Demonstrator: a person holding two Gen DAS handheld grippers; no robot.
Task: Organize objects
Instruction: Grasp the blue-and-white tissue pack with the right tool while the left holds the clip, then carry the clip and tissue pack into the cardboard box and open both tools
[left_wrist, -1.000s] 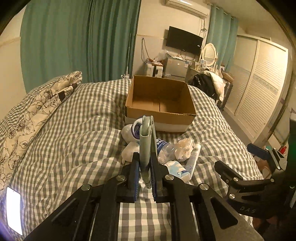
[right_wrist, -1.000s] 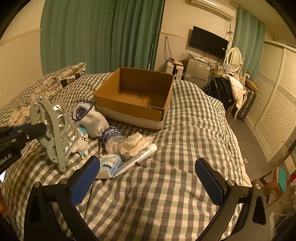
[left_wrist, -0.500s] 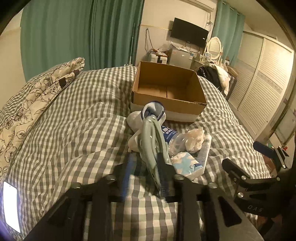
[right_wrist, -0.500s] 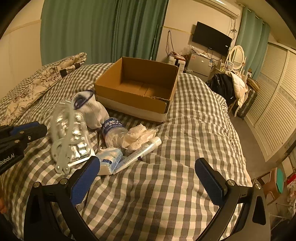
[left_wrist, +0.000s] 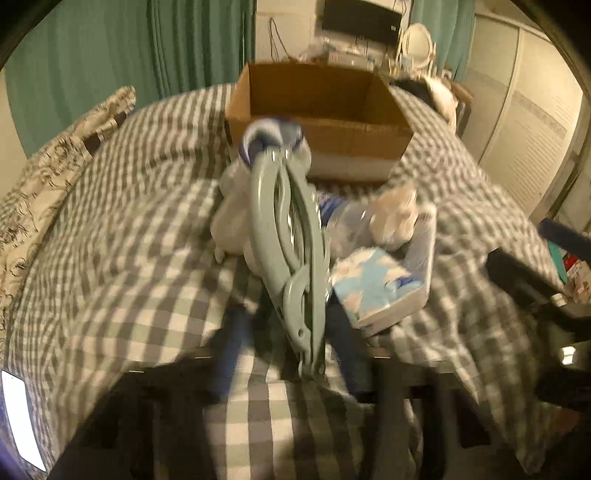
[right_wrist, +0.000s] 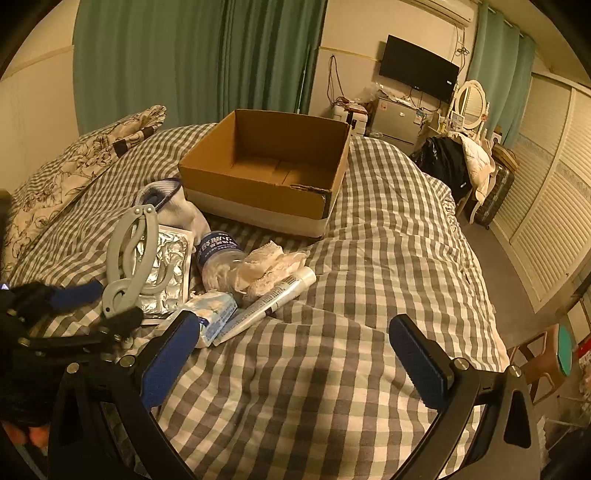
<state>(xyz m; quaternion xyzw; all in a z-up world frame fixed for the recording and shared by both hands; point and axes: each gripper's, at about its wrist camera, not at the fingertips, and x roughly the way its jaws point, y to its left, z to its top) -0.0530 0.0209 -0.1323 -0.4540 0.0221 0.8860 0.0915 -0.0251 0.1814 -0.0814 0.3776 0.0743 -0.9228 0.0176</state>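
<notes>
A grey-green treble-clef holder (left_wrist: 295, 254) with a foil pack (right_wrist: 162, 266) lies flat on the checked bed, between the tips of my left gripper (right_wrist: 99, 302), whose jaws stand apart around its lower end. The left wrist view is blurred. Behind it lie a white sock (right_wrist: 173, 206), a plastic bottle (right_wrist: 221, 258), crumpled tissue (right_wrist: 269, 266), a tube (right_wrist: 273, 299) and a tissue pack (right_wrist: 214, 314). An open, empty cardboard box (right_wrist: 266, 173) stands farther back. My right gripper (right_wrist: 291, 365) is wide open and empty over the bed's near part.
A floral pillow (right_wrist: 77, 166) lies at the left. Green curtains (right_wrist: 199, 59) hang behind. The bed drops off on the right toward the floor, wardrobe doors (right_wrist: 554, 206) and a chair with clothes (right_wrist: 465, 162).
My left gripper opened and the holder with the foil pack tipped from upright to lying flat on the bed. The left camera moved forward. The right gripper stayed put.
</notes>
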